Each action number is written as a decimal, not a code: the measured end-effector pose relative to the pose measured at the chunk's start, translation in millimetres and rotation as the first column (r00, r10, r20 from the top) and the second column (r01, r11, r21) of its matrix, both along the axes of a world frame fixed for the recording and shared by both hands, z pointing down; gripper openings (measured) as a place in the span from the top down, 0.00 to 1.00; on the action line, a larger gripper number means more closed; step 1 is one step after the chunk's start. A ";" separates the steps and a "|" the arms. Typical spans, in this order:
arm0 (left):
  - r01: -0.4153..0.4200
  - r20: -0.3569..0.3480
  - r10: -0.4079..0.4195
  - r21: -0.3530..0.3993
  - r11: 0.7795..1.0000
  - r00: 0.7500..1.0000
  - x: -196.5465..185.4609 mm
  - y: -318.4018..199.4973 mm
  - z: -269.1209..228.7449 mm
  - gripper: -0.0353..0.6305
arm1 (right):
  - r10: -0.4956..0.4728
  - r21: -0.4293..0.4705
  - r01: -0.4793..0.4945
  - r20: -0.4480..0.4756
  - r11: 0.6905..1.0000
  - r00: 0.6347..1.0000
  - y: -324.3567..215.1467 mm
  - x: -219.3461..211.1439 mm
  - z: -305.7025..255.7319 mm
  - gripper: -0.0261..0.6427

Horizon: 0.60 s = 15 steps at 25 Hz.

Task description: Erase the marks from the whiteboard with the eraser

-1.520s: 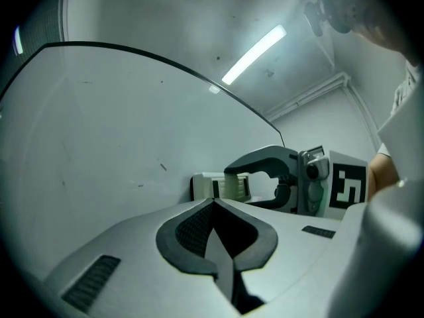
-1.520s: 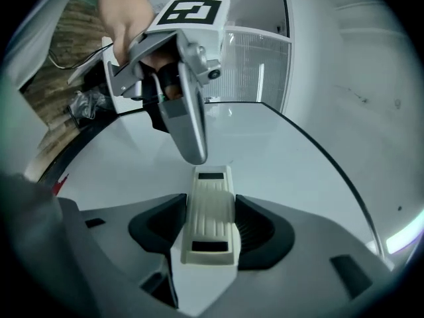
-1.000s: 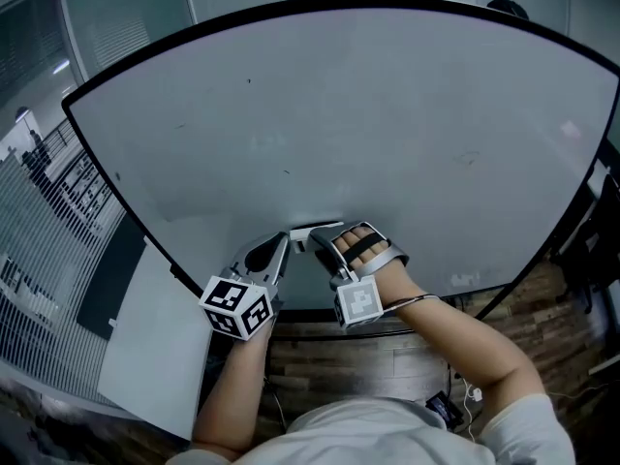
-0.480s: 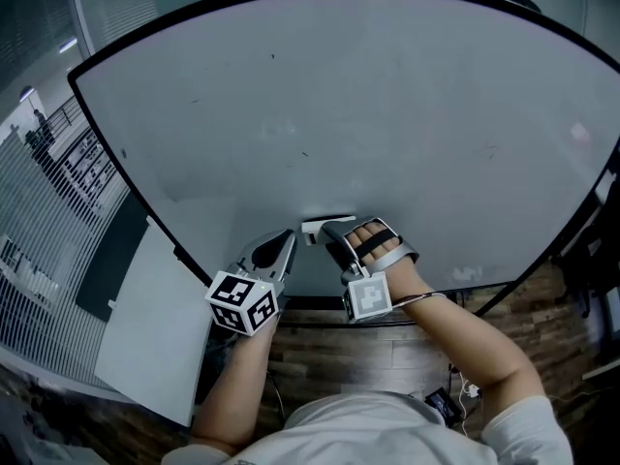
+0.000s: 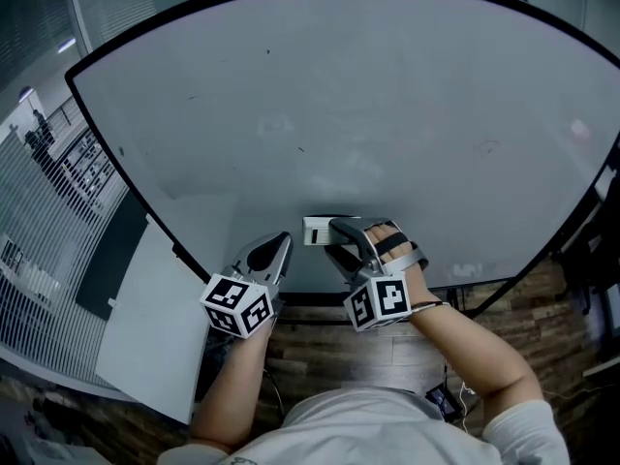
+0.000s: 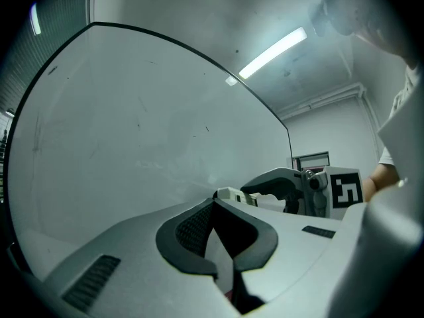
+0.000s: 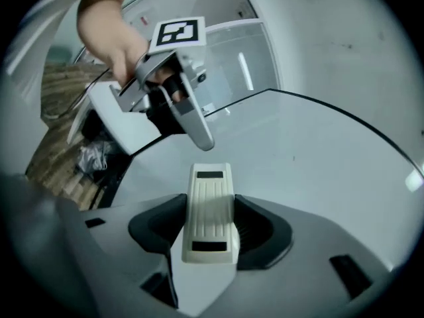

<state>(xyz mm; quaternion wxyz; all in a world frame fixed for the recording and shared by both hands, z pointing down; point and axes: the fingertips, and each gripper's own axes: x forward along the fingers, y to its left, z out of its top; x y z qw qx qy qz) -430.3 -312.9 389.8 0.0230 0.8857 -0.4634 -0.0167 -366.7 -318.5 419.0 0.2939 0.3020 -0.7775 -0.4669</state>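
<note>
- Head view: the right gripper [image 5: 341, 236] is clamped on the eraser [image 5: 318, 230], low on the whiteboard [image 5: 407, 85]. The faint marks [image 5: 299, 149] lie farther up the board. The left gripper [image 5: 280, 244] sits just beside the right one, on its left.
- Left gripper view: its jaws are pinched together on nothing. Only one end of the eraser [image 6: 228, 194] shows.
- Right gripper view: the eraser [image 7: 211, 211] runs lengthwise between the jaws and points away. Whether its face touches the board cannot be told.
</note>
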 end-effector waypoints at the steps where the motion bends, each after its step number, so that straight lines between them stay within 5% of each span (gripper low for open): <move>1: -0.005 -0.003 0.005 -0.003 1.000 1.000 3.3 3.0 0.7 0.94 | -0.004 -0.033 0.006 0.052 0.999 0.999 5.3 4.3 -5.0 0.62; 6: -0.035 -0.023 0.035 0.005 0.999 0.999 30.0 26.0 -3.8 0.94 | -0.003 -0.179 0.059 0.296 0.982 0.955 34.6 35.8 -25.6 0.62; 15: -0.119 -0.044 0.119 0.019 0.993 0.992 113.4 79.3 -12.7 0.94 | 0.051 -0.355 0.212 0.606 0.911 0.794 97.1 128.6 -48.7 0.62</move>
